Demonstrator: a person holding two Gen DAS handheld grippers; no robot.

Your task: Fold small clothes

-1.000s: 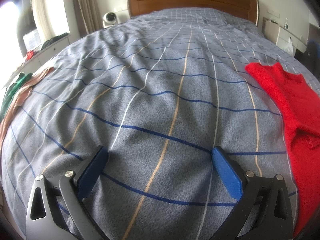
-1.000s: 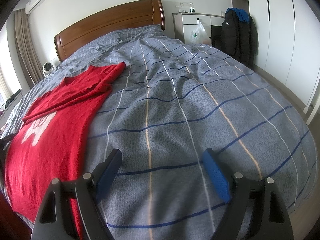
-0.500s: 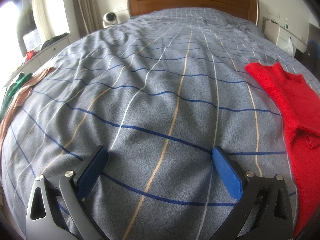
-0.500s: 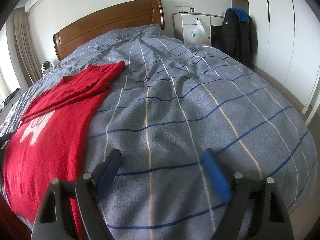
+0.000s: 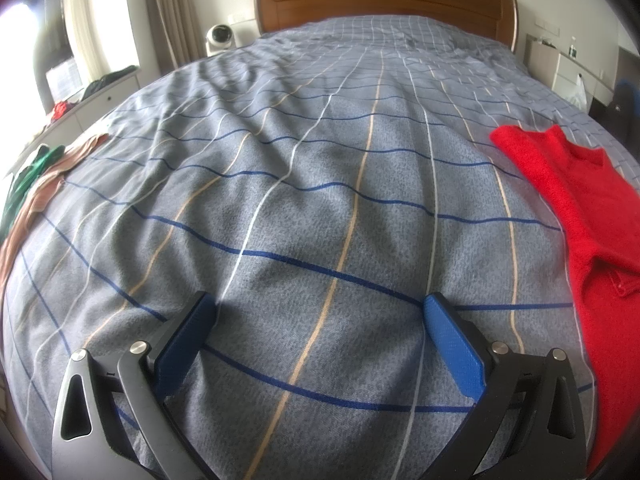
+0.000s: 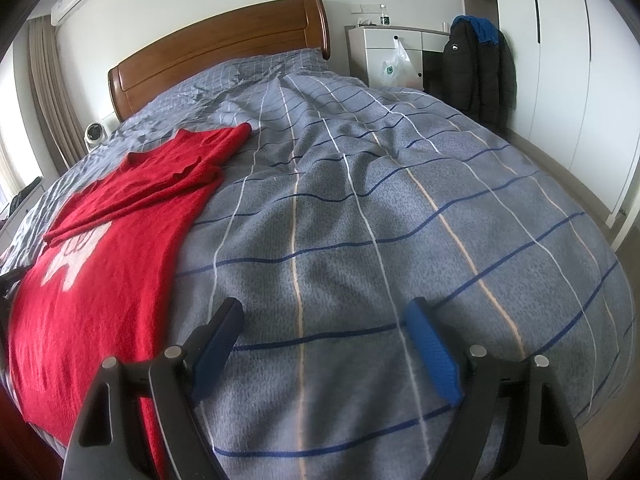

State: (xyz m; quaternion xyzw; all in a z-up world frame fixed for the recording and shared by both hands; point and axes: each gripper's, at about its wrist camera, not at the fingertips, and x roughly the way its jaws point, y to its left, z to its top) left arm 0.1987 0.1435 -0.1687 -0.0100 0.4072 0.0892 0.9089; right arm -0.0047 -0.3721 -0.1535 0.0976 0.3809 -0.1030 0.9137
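Note:
A red knit sweater with a white motif lies flat on the grey checked bedspread, one sleeve folded across its chest. In the left wrist view the red sweater fills the right edge. My left gripper hovers open over bare bedspread, left of the sweater, nothing between its blue pads. My right gripper is open too, above bare bedspread just right of the sweater's side edge, holding nothing.
Green and tan clothes lie at the bed's left edge. A wooden headboard closes the far end. A white dresser and a hanging black jacket stand at the right, with floor beside the bed.

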